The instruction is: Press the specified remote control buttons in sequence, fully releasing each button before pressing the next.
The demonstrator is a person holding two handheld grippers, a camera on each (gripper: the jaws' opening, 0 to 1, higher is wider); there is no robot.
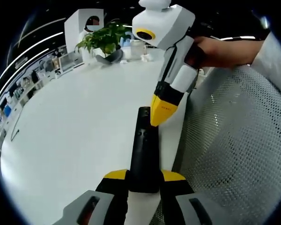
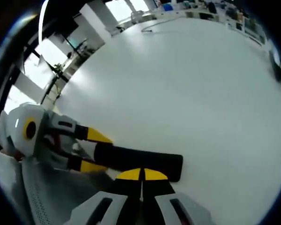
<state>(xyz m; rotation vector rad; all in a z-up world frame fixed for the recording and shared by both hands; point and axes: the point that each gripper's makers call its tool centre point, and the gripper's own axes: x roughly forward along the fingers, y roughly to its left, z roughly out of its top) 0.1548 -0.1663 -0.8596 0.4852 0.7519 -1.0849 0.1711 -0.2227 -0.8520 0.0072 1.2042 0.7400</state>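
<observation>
Left gripper point(image 1: 144, 180): jaws clamped on near end of remote point(image 1: 144, 150), one remote on white table point(image 1: 75, 136).
Right gripper point(image 1: 160, 114): jaws together, holding nothing, tip on remote's far half.
Progress: a press looks underway; sequence position cannot be told.
Count: one plant point(image 1: 103, 41), far left.

Bright even lighting, soft shadows, heavy fisheye edge distortion
</observation>
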